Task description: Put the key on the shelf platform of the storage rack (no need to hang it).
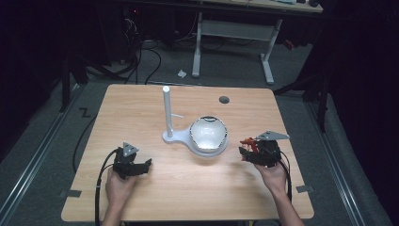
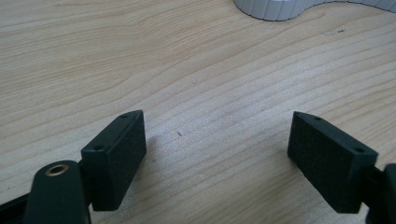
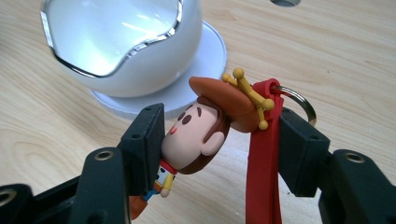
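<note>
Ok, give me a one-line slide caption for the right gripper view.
Right claw clamps a cowboy figure keychain and its red strap above the wooden table, facing a white bowl-shaped holder.

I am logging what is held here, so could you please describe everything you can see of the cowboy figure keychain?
The cowboy figure keychain is a small, rubbery-looking toy: a big peach-coloured head with brown hair, a brown hat with a yellow bobbled trim, and a little body in yellow, red and blue. A red strap hangs beside it from a metal ring. It lies tilted, face to one side, clamped between the black pads of the right gripper, lifted off the wooden table, near a white bowl-shaped stand.
</note>
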The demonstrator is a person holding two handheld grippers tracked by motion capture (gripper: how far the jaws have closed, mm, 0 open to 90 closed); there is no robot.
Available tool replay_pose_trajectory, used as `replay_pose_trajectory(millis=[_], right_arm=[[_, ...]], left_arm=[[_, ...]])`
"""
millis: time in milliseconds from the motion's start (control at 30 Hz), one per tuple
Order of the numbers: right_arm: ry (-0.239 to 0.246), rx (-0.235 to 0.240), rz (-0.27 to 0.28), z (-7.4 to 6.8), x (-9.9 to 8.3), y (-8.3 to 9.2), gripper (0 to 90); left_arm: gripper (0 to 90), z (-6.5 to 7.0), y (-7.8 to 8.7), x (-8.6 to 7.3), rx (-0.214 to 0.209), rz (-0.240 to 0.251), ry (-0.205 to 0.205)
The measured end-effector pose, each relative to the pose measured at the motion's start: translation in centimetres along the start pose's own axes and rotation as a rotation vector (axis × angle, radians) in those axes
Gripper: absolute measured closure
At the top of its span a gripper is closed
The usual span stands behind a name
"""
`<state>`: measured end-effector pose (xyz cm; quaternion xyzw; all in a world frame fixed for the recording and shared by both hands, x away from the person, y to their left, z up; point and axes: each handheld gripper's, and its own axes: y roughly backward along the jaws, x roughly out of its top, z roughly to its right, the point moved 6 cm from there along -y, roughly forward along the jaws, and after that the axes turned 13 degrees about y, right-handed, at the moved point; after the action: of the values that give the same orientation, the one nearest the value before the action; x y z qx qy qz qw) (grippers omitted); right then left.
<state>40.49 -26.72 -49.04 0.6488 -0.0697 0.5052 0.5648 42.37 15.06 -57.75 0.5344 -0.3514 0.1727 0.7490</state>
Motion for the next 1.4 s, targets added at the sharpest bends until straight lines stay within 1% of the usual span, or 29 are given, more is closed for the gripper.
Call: replay_pose_trajectory(millis=[100, 133, 200, 233, 267, 300, 367, 467, 567, 700, 767, 800, 900, 933, 1100, 1133, 1167, 1233, 1267, 1300, 1400], right_arm=[[0.001, 0.010, 0.009, -0.2, 0.4, 0.4, 40.1], [0.004, 0.025, 0.024, -0.4, 0.7, 0.9, 40.1], [0.001, 0.033, 0.029, -0.5, 0.9, 1.1, 40.1], [0.009, 0.040, 0.037, -0.8, 1.3, 1.4, 40.1], [0.009, 0.040, 0.037, -0.8, 1.3, 1.4, 40.1], [0.016, 0.055, 0.047, -1.1, 1.8, 1.7, 40.1], [0.012, 0.076, 0.059, -1.3, 2.1, 1.9, 40.0], [0.029, 0.080, 0.072, -1.6, 2.8, 2.0, 40.0], [0.022, 0.098, 0.082, -1.9, 3.3, 2.1, 40.0], [0.051, 0.119, 0.098, -2.6, 4.5, 1.9, 40.0], [0.047, 0.141, 0.105, -2.9, 5.0, 1.8, 40.0], [0.054, 0.148, 0.109, -3.0, 5.3, 1.7, 40.0], [0.068, 0.153, 0.110, -3.3, 5.8, 1.4, 40.0], [0.077, 0.165, 0.116, -3.6, 6.4, 1.2, 39.9], [0.094, 0.190, 0.118, -4.2, 7.4, 0.6, 39.9], [0.094, 0.190, 0.118, -4.2, 7.4, 0.6, 39.9], [0.105, 0.195, 0.119, -4.6, 7.9, 0.2, 39.9], [0.107, 0.198, 0.118, -4.7, 8.1, 0.1, 39.9], [0.116, 0.204, 0.122, -5.0, 8.6, -0.2, 39.9], [0.116, 0.204, 0.122, -5.0, 8.6, -0.2, 39.9], [0.125, 0.214, 0.123, -5.4, 9.3, -0.9, 39.9]], left_arm=[[19.9, 0.0, 0.0, 0.0, 0.000, 0.000, 0.000], [19.9, 0.0, 0.0, 0.0, 0.000, 0.001, 0.001], [19.9, 0.0, 0.0, 0.0, 0.000, 0.000, 0.000], [19.9, 0.0, 0.0, 0.0, 0.000, 0.000, 0.000], [19.9, 0.0, 0.0, 0.0, 0.000, 0.000, 0.000], [19.9, 0.0, 0.0, 0.0, 0.000, 0.000, 0.000], [19.9, 0.0, 0.0, 0.0, 0.000, 0.000, 0.001], [19.9, 0.0, 0.0, 0.0, 0.000, 0.000, 0.001], [19.9, 0.0, 0.0, 0.0, 0.000, 0.000, 0.000], [19.9, 0.0, 0.0, 0.0, 0.000, 0.000, 0.000], [19.9, 0.0, 0.0, 0.0, 0.000, 0.001, 0.000], [19.9, 0.0, 0.0, 0.0, 0.000, 0.000, 0.000], [19.9, 0.0, 0.0, 0.0, 0.000, 0.000, 0.000], [19.9, 0.0, 0.0, 0.0, 0.000, 0.000, 0.000], [19.9, 0.0, 0.0, 0.0, 0.000, 0.000, 0.000], [19.9, 0.0, 0.0, 0.0, 0.000, 0.000, 0.000], [19.9, 0.0, 0.0, 0.0, 0.000, 0.000, 0.000], [19.9, 0.0, 0.0, 0.0, 0.000, 0.000, 0.000], [19.9, 0.0, 0.0, 0.0, 0.000, 0.000, 0.000], [19.9, 0.0, 0.0, 0.0, 0.000, 0.000, 0.000], [19.9, 0.0, 0.0, 0.0, 0.000, 0.000, 0.000]])
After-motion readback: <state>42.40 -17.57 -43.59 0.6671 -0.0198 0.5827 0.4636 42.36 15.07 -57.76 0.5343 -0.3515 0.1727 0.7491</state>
